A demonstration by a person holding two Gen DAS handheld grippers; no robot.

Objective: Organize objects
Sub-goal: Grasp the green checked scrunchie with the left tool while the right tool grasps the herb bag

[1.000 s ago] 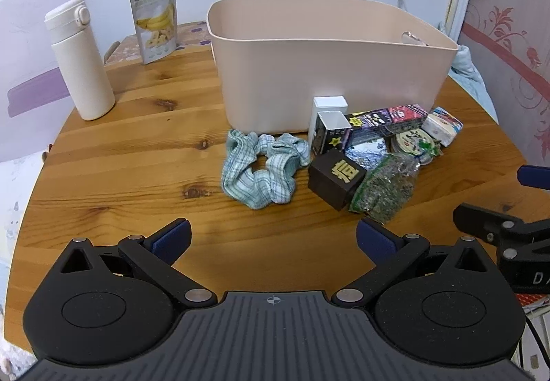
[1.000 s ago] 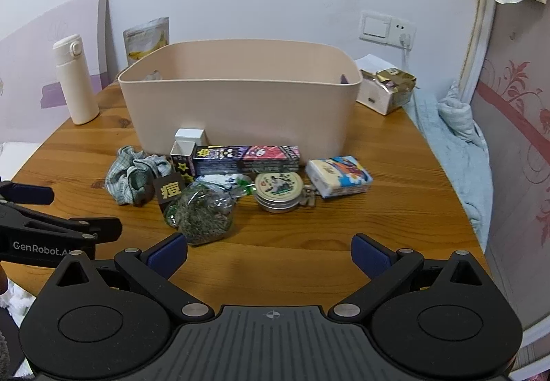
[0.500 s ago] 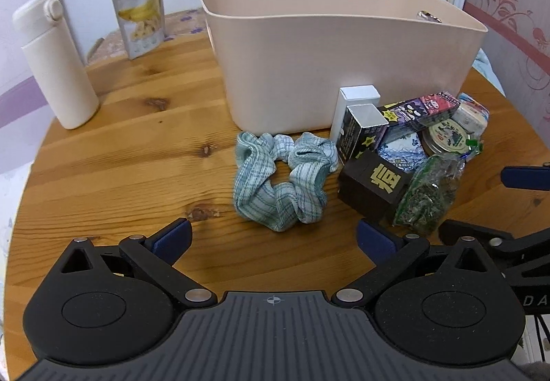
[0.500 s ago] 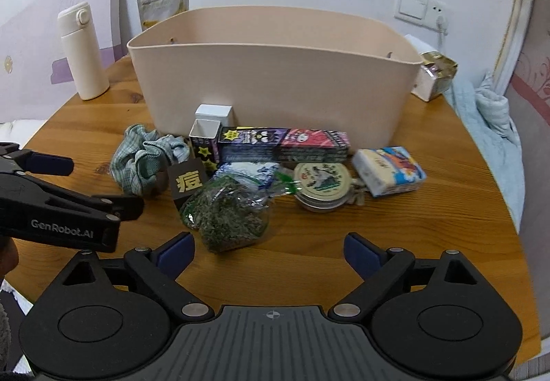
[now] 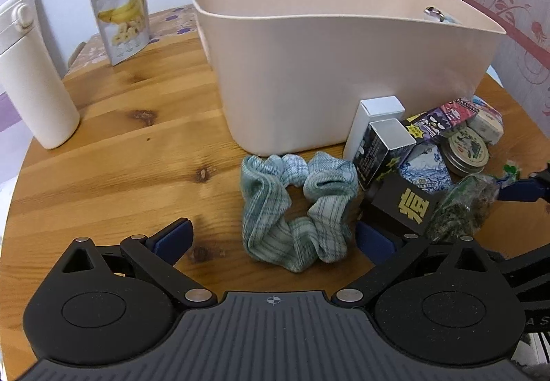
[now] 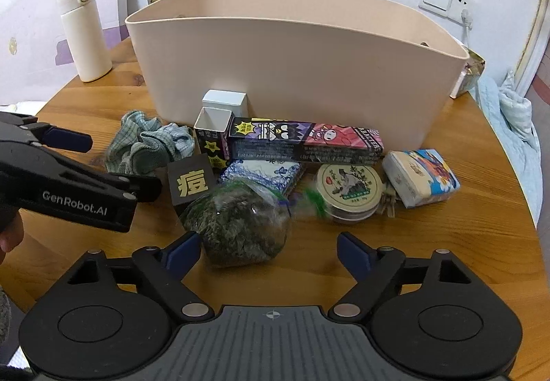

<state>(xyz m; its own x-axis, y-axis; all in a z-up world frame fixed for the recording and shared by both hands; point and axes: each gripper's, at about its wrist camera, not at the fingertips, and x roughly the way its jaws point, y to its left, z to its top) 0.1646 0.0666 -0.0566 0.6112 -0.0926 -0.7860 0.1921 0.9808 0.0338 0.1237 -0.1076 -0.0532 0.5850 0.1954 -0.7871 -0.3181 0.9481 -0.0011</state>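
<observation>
Left wrist view: the left gripper (image 5: 273, 236) hovers low over the wooden table (image 5: 113, 154), jaws spread wide, nothing between them. Right ahead lies the scrunchie (image 5: 297, 209), a rumpled ring of pale green plaid cloth, just in front of the beige bin (image 5: 343, 71). Beside it sits a black cube box (image 5: 402, 205) with a gold character.

Right wrist view: the right gripper (image 6: 268, 248) is released too, fingers apart, with the clear bag of dried herbs (image 6: 240, 224) just past its left pad. Behind, a round tin (image 6: 349, 188), a long cartoon box (image 6: 306, 142) and a tissue pack (image 6: 421, 181) crowd the bin's front wall.
</observation>
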